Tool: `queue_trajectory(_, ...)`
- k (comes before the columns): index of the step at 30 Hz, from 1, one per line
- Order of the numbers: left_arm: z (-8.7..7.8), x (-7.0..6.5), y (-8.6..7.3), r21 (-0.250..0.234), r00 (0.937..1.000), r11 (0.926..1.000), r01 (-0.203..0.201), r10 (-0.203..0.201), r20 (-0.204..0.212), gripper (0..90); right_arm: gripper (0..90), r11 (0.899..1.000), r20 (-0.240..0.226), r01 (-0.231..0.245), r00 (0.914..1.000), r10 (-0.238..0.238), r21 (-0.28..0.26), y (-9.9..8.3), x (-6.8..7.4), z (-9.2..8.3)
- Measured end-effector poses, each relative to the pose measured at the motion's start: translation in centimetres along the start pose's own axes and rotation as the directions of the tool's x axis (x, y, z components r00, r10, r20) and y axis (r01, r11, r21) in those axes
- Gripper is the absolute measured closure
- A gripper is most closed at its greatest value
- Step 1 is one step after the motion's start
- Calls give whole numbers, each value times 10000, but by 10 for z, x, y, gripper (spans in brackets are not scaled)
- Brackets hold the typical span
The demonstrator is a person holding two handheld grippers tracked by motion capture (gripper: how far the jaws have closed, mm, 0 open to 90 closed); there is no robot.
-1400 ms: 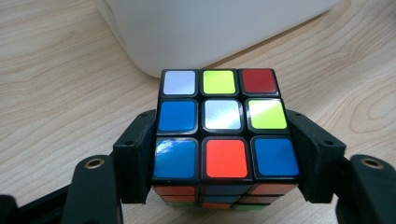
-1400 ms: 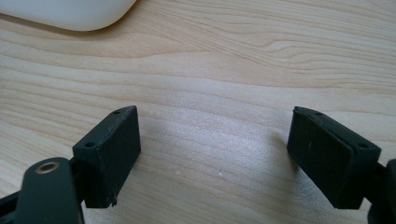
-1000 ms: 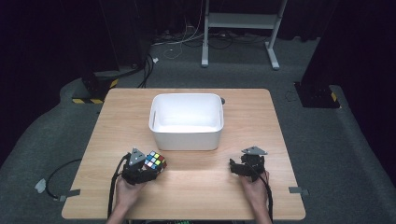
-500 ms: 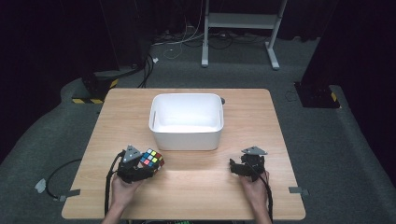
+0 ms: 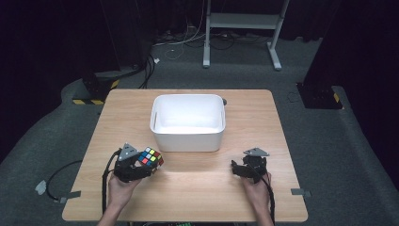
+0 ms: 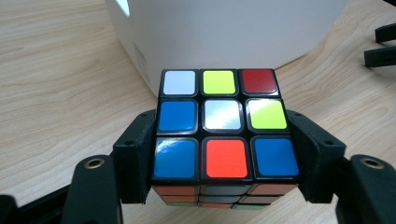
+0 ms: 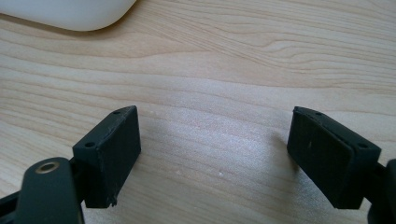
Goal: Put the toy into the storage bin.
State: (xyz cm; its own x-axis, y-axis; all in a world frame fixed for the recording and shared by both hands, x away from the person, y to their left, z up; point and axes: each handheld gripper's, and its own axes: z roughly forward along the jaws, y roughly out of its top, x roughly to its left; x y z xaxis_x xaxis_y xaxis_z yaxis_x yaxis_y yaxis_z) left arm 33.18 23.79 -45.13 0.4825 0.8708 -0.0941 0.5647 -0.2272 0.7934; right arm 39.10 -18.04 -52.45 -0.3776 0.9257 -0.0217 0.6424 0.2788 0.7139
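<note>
High view: a wooden table [image 5: 188, 188] is seen w/ a white tub [image 5: 187, 121] set at its middle, nearer the far edge. The left gripper [image 5: 141, 165] is held by a hand [image 5: 121, 190] near the table's front-left corner. A puzzle cube [image 5: 149, 157] is gripped between its jaws, in front of the tub's front-left corner and just short of the tub wall. The right gripper [image 5: 237, 169] is held by the other hand [image 5: 256, 190] toward the front-right part of the table, well apart from the cube; nothing is seen between its jaws. Cables are trailed from both grippers over the front edge. Beyond the table, a grey floor, a white frame stand [image 5: 244, 28] and loose wires are seen.

Left gripper view: the cube [image 6: 223, 123] is clamped on its two sides by the black jaws, approx. at the row nearest the camera. Its upper face is seen in full: white, yellow, red; blue, white, yellow; blue, orange, blue. The tub wall [image 6: 224, 32] is seen directly behind the cube, close by. Jaw tips of the other gripper [image 6: 380, 44] are seen at the right edge.

Right gripper view: the jaws are spread wide apart w/ bare table [image 7: 210, 93] between them. A rounded tub corner [image 7: 70, 11] is seen at upper left.
</note>
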Motion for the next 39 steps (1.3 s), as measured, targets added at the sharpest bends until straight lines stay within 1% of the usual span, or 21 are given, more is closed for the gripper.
queue_trajectory(2,-1,0,2,-44,10000,10000,40,-39,73,339,171,10000,0,-2,10000,2,0,0,0,0)
queue_trajectory(7,-7,0,10,-96,9999,9999,-99,100,114,339,171,10000,-5,-31,10000,31,11,0,0,0)
queue_trajectory(14,-15,1,21,-163,9996,9997,-179,182,205,339,171,10000,-10,-31,10000,31,9,0,0,0)
queue_trajectory(16,-16,1,24,-174,9995,9996,-218,221,216,339,172,10000,-11,-85,10000,85,25,0,1,0)
queue_trajectory(19,-17,0,28,-130,9990,9991,-391,394,189,339,171,10000,-16,-80,10000,80,26,0,1,0)
queue_trajectory(27,-19,0,35,-48,9981,9985,-552,553,286,339,172,10000,-19,-81,10000,81,38,0,1,-1)
queue_trajectory(38,-27,3,48,-248,9973,9986,-469,482,558,339,172,10000,-21,-75,10000,75,37,0,1,-1)
queue_trajectory(39,-28,3,50,-255,9970,9988,-428,443,632,339,172,10000,-22,-77,10000,77,36,0,1,-1)
